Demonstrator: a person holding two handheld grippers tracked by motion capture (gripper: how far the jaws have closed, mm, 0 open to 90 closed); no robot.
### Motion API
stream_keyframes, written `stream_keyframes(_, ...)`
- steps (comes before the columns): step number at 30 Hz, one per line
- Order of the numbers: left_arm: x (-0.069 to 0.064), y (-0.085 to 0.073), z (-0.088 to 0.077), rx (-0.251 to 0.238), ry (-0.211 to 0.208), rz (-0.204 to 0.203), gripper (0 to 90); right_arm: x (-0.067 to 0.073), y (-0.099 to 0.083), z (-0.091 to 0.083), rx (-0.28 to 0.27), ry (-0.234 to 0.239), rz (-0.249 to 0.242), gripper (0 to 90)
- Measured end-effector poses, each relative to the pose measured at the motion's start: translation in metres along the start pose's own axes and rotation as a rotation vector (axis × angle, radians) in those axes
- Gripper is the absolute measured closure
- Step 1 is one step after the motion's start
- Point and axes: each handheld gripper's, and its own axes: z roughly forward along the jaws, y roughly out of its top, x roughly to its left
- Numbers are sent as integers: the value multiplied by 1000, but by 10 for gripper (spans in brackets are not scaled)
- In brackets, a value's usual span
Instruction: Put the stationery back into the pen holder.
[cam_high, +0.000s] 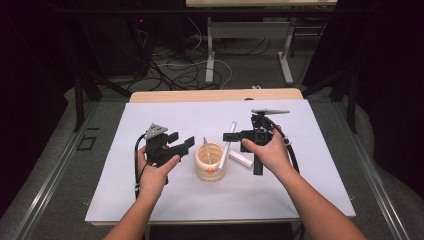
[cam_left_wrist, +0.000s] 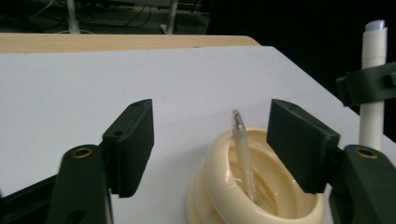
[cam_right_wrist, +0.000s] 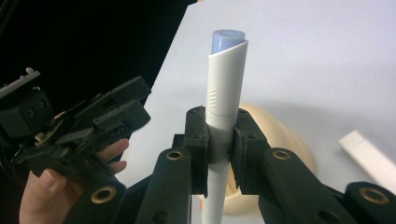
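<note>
Your right gripper (cam_right_wrist: 219, 154) is pinching a white marker (cam_right_wrist: 224, 93), a smooth plastic tube with a pale blue tip and a small ribbed patch on its side. The pads press it from both sides, and it stands just right of the cup (cam_high: 210, 161), above the rim. Your left gripper (cam_high: 182, 145) sits just left of the cup with its jaws spread and nothing between the pads.

The cup is cream-coloured, round and ribbed like stacked rings (glossy, probably plastic). A thin clear pen (cam_left_wrist: 243, 149) leans inside it against the wall. A short white cap (cam_high: 240, 159) lies flat on the matte white sheet (cam_high: 150, 200), just right of the cup.

The high view gives you the layout: both grippers flank the cup, and the sheet's far edge meets a wooden table edge (cam_high: 215, 95). The left gripper view adds the pen's see-through barrel and the cup's hollow. The right gripper view alone shows the marker's blue tip and slanted collar, plus your left hand (cam_right_wrist: 46, 191) wrapped around its gripper.
</note>
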Motion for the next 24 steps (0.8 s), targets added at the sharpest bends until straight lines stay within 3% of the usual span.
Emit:
stream_keyframes(8,3,-1,2,-2,56,40,239,13,21,4,-15,-31,-44,785)
stream_keyframes(15,9,-2,3,1,93,26,168,23,32,11,-31,-53,-87,786)
stream_keyframes(24,18,-4,6,17,98,-16,93,27,29,33,-28,-119,-179,785)
